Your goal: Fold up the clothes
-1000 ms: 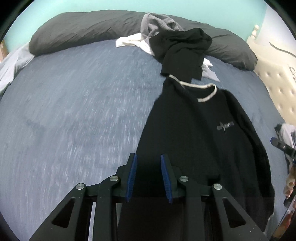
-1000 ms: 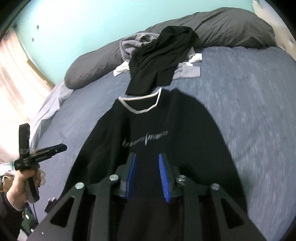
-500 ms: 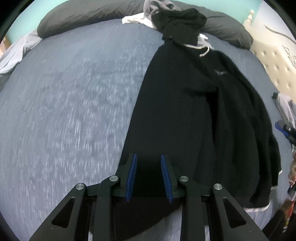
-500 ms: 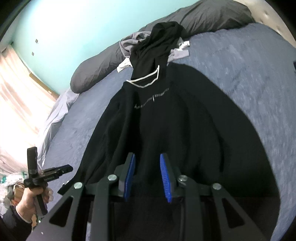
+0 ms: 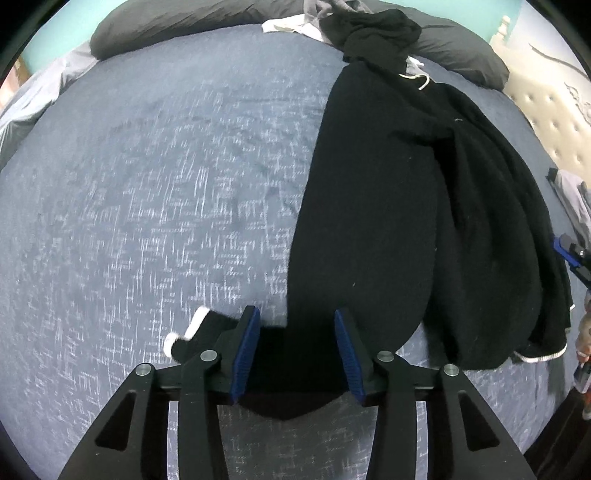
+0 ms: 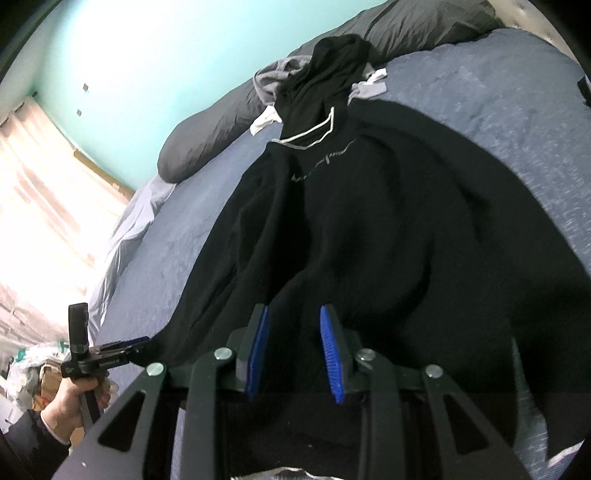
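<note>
The black sweatshirt (image 5: 369,206) lay lengthwise on the blue bed (image 5: 147,203), its white-trimmed neckline (image 6: 314,133) toward the pillows and its hem toward both grippers. In the left wrist view its far side was bunched into thick folds, with a white-edged cuff (image 5: 543,356) at the lower end of that heap. Another cuff with white trim (image 5: 188,332) poked out just beside the sweatshirt's hem, on the opposite side.

The left gripper (image 5: 295,350) sat over the hem with its blue fingers (image 5: 245,350) spread apart; dark cloth lay between them, but they were not pressed onto it. The right gripper (image 6: 295,350) hovered at the hem as well, its blue fingers (image 6: 330,354) parted with black fabric showing in the gap; whether they touched the cloth could not be told.

Beyond the neckline, a pile of clothes (image 6: 325,70), black on top with grey and white pieces beneath, touched the sweatshirt's collar. Behind the pile ran a long dark grey pillow (image 5: 184,26) against a turquoise wall (image 6: 166,55). To the left of the sweatshirt in the right wrist view, a hand (image 6: 74,400) in a dark sleeve grasped the left gripper's handle.
</note>
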Available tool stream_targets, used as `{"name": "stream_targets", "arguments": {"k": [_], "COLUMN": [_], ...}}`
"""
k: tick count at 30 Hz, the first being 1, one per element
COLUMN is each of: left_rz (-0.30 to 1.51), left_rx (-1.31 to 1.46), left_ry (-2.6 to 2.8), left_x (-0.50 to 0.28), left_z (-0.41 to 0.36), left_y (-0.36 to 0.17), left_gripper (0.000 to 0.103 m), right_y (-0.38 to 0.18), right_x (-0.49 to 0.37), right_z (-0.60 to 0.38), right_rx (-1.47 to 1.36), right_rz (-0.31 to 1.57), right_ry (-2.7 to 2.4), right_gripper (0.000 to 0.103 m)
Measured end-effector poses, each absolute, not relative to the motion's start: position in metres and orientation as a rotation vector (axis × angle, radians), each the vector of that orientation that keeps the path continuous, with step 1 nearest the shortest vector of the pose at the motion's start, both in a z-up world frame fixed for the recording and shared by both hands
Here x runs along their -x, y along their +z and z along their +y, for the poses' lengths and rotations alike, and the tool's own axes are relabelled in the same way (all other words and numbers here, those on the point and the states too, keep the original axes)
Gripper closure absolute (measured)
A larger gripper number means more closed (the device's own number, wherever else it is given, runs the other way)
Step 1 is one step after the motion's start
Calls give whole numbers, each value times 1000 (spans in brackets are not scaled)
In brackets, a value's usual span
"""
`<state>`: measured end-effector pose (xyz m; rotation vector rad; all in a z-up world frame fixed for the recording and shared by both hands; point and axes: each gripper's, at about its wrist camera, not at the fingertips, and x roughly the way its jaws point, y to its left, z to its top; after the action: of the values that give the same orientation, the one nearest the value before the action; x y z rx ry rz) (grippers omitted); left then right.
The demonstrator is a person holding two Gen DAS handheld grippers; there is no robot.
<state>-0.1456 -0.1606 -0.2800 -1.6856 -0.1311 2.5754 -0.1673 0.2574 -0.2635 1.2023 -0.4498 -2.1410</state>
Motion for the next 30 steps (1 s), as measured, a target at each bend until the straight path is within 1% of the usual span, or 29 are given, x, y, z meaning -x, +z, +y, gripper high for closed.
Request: {"name": "stream_targets", "arguments": {"k": [10,12,13,15,17,18,24,30], "left_rz": [-85,-69,-62,-48,-32,-15,28,31], "left_rx": [1666,1670,1672,1675,1678,1674,1637,1627], "left_ry": [2542,2535,2530,2516,2502,2500,2531,2628], "left_x": [132,134,135,137,138,138,143,156], "left_z": [-158,-156,-154,-150,-144,-141,-139,-178], "left_y": [-283,-285,-286,-287,-288,-287,-270,-234], "left_gripper": [57,58,61,84,92,98,99,100], "right_y": [-291,-293,-293,-294,-293,-293,-296,-294], "right_x": [163,164,164,166,167,167,168,168], "right_z": [257,259,261,264,267,268,269,269], "right_rx": [-1231,-1232,-1232,-1231,-1225,-1224,-1234,-1221], "right_rz": [-461,-469,-484,-519,-542,-538,-534,-539], "right_ry": [-2119,-2117,-2114,-2101,-2100,-2105,-2113,-2113], "right_gripper": [74,74,74,74,74,74,74,74]}}
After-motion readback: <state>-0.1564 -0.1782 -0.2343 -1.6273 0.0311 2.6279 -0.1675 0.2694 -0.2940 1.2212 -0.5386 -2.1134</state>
